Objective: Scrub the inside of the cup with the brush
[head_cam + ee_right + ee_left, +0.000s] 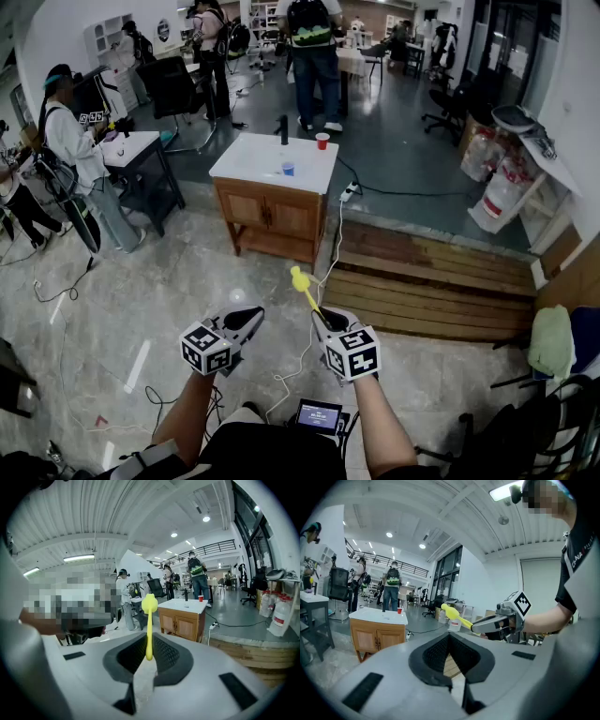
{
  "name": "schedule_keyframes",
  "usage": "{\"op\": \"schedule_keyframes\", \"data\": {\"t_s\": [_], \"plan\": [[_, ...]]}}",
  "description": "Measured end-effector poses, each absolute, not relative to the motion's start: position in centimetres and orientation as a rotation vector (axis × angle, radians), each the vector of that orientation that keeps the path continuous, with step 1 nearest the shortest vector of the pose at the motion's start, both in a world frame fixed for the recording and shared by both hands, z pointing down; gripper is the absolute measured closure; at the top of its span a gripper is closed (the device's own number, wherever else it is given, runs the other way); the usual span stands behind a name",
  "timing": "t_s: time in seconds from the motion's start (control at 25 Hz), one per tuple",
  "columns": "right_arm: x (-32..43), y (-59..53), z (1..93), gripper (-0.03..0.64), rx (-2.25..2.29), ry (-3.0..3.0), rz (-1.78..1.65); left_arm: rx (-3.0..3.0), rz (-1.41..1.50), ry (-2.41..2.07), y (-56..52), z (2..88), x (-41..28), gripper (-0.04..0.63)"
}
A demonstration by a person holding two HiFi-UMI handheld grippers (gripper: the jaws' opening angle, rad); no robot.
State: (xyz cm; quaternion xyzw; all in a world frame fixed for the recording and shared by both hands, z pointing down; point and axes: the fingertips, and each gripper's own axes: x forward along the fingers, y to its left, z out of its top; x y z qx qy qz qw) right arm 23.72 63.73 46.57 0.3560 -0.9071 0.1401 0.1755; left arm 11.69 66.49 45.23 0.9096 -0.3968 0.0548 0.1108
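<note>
My right gripper (325, 320) is shut on the thin handle of a yellow brush (302, 285), whose rounded head points up and away from me. In the right gripper view the brush (149, 616) stands upright out of the closed jaws (148, 656). My left gripper (253, 317) is shut with nothing in it; its closed jaws (449, 638) fill the left gripper view, with the right gripper (490, 624) and brush (453, 613) beyond. A red cup (322, 141) stands far off on a white-topped wooden cabinet (272, 211), near a small blue cup (288, 169) and a black bottle (283, 128).
Both grippers hang over a glossy stone floor with cables (300, 361) running across it. A low wooden platform (422, 286) lies to the right. Several people stand around tables (131, 150) at the left and back. A small screen device (319, 414) sits near my feet.
</note>
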Motion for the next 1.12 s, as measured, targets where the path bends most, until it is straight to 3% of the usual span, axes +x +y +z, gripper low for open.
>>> {"op": "schedule_keyframes", "data": {"t_s": [1.12], "plan": [[24.2, 62.1, 46.4, 0.577, 0.971, -2.622, 0.439, 2.68, 0.04, -1.151, 64.9, 44.4, 12.2, 0.594]]}}
